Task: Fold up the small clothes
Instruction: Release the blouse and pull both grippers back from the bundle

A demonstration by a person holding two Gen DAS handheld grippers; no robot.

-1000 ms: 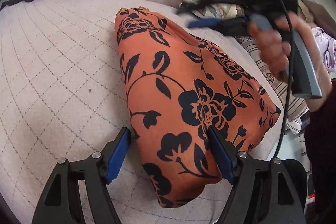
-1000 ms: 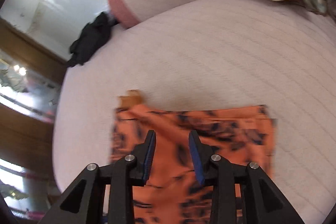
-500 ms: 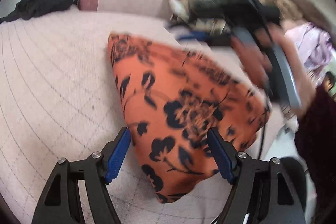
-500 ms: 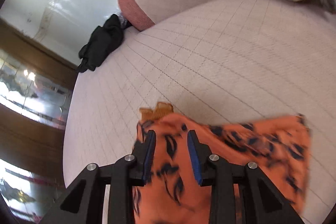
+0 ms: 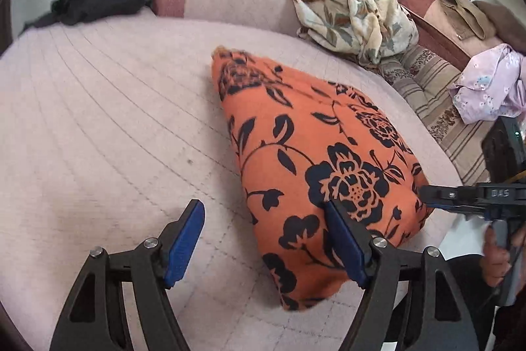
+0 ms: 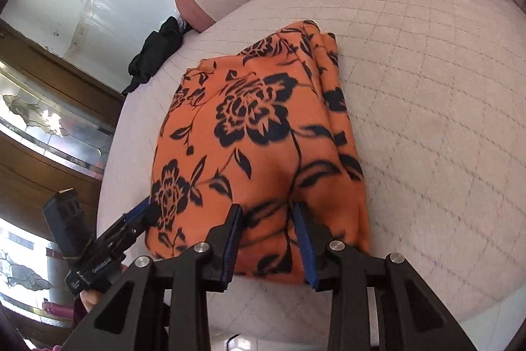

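Between the spread fingers of the left gripper, released and holding nothing, lies the near corner of the folded orange floral cloth on the pink quilted bed. At its right edge the right gripper stands partly parted over the hem, gripping nothing. Beyond sit a floral bundle and black garment.

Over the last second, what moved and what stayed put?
The right gripper came down from above the far side of the orange floral garment to its near right edge, fingers now around the fabric there; whether it is clamped is unclear. The left gripper stayed open, one finger on the cloth. The garment kept its folded shape on the quilted cushion; the black cloth stayed put.
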